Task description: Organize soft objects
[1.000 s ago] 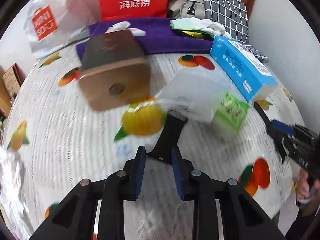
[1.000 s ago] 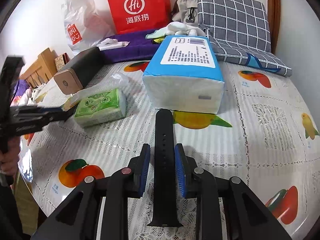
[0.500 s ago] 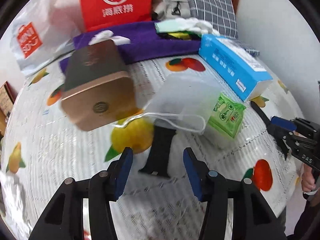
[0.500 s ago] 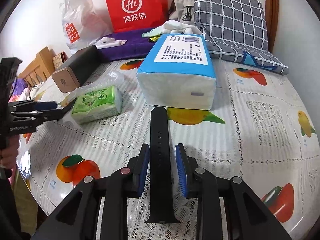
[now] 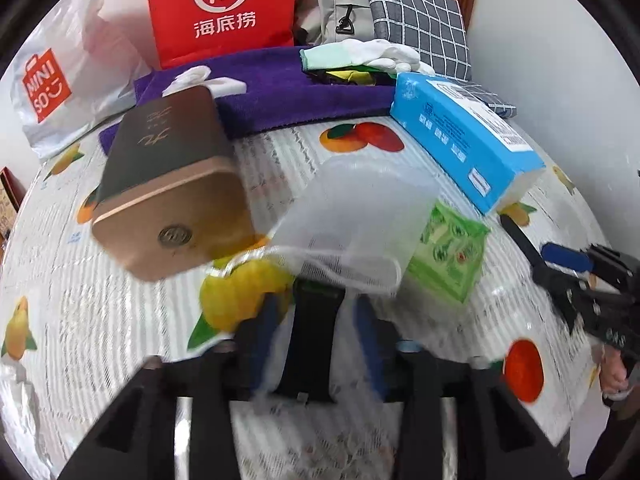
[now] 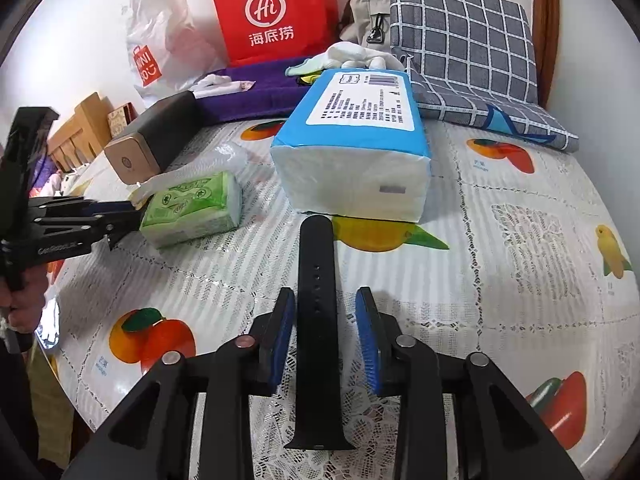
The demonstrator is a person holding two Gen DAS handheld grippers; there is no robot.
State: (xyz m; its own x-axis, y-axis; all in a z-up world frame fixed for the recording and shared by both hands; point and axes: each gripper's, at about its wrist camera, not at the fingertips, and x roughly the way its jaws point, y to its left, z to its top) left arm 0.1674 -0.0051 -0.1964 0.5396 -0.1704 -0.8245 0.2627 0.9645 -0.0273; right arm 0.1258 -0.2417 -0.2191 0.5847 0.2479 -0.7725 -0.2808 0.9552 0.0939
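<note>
Right gripper [image 6: 325, 334]: jaws opening, blue pads standing clear on either side of a black strap [image 6: 318, 320] that lies flat on the table [image 6: 520, 240], running lengthwise between them; no pad presses on it. The strap's far end reaches the blue tissue pack [image 6: 352, 152], which sits toward the table's middle.

Left gripper [image 5: 318, 334]: jaws partly apart and closing, with a second black strap [image 5: 310, 344] between the blurred pads; contact cannot be told. This strap's far end disappears under a translucent mesh bag [image 5: 356, 220] lying just beyond the fingertips. A green tissue packet [image 5: 448, 256] touches the bag on the right; a brown box [image 5: 168, 184] lies to the left.

Along the table's far edge: a purple towel [image 5: 272, 84], a red bag [image 5: 220, 8], a white bag [image 5: 60, 88] and a checked cushion [image 6: 460, 40].
</note>
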